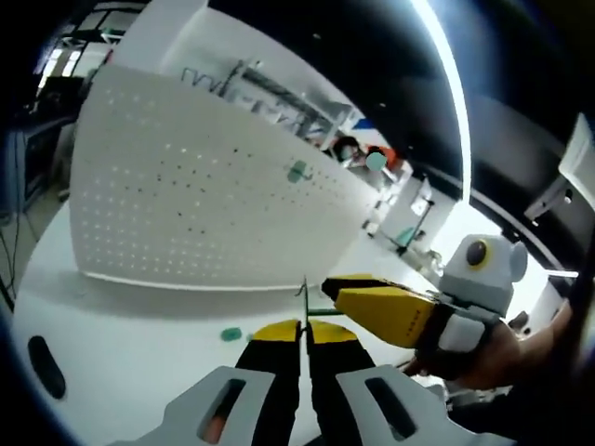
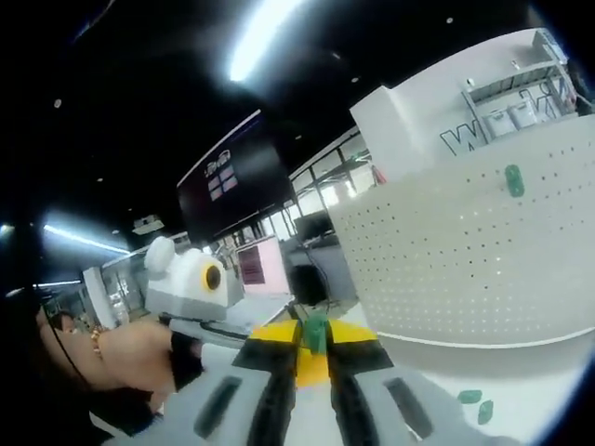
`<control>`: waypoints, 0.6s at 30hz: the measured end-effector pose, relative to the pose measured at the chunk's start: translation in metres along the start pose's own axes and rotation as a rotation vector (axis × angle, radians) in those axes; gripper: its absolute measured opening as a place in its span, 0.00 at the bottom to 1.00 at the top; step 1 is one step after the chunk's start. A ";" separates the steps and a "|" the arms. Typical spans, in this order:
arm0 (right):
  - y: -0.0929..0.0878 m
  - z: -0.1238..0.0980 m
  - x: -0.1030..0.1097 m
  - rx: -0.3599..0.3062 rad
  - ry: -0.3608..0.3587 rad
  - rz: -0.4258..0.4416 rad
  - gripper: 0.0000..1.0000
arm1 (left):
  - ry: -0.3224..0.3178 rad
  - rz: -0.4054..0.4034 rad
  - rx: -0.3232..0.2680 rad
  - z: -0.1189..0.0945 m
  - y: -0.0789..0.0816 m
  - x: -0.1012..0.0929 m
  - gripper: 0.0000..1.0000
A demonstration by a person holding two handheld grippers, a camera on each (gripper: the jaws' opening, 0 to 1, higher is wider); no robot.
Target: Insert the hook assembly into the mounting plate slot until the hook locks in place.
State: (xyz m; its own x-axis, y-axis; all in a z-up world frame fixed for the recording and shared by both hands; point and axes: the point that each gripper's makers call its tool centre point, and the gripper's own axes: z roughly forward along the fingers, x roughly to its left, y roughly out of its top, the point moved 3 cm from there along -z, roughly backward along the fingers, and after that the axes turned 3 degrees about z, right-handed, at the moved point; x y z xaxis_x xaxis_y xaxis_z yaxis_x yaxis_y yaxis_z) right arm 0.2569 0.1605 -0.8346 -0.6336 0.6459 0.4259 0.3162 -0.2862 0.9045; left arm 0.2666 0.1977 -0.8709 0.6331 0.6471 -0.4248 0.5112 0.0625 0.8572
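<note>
Left gripper (image 1: pixel 302 336) clenched on a thin metal hook (image 1: pixel 303 299), jaws pressed together with the wire standing up between the tips. Right gripper (image 2: pixel 314 346) clenched on a small green piece (image 2: pixel 317 330), held between its yellow-tipped jaws. In the left gripper view, right gripper (image 1: pixel 346 295) reaching in from the right, tips just beside the hook, a hand (image 1: pixel 483 358) behind it. In the right gripper view, left gripper's body (image 2: pixel 191 283) at left, held in a hand (image 2: pixel 121 358). White pegboard (image 1: pixel 204 186) upright on the white tabletop (image 1: pixel 121 353), well beyond both grippers, one green clip (image 1: pixel 297 171) mounted on its face. Another green clip (image 1: pixel 231 334) lying on the tabletop near the left jaws. In the right gripper view, two green pieces (image 2: pixel 474 401) on the tabletop below the board.
</note>
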 end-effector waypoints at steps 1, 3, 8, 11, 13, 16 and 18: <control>0.003 -0.002 0.000 -0.013 -0.002 0.023 0.12 | 0.003 0.005 -0.003 0.000 0.001 0.000 0.01; 0.014 -0.009 -0.001 -0.041 0.000 0.056 0.12 | 0.018 0.025 -0.010 -0.003 0.005 0.003 0.01; 0.035 -0.026 -0.011 -0.090 -0.020 0.142 0.13 | 0.083 0.147 -0.009 -0.007 0.012 0.010 0.01; 0.036 -0.030 -0.015 -0.081 -0.025 0.148 0.13 | 0.086 0.175 -0.014 -0.006 0.016 0.007 0.01; 0.033 -0.031 -0.016 -0.065 -0.029 0.168 0.13 | 0.087 0.196 -0.018 -0.005 0.017 0.005 0.01; 0.028 -0.029 -0.014 -0.047 -0.027 0.184 0.13 | 0.086 0.231 -0.026 -0.003 0.019 0.002 0.01; 0.023 -0.027 -0.012 -0.028 -0.025 0.183 0.13 | 0.083 0.242 -0.029 -0.002 0.020 -0.001 0.01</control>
State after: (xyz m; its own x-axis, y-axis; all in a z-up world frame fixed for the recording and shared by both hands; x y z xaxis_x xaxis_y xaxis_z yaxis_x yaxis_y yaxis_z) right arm 0.2527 0.1273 -0.8183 -0.5495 0.5982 0.5833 0.4051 -0.4199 0.8121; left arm 0.2749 0.1994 -0.8530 0.6845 0.7058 -0.1825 0.3334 -0.0805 0.9394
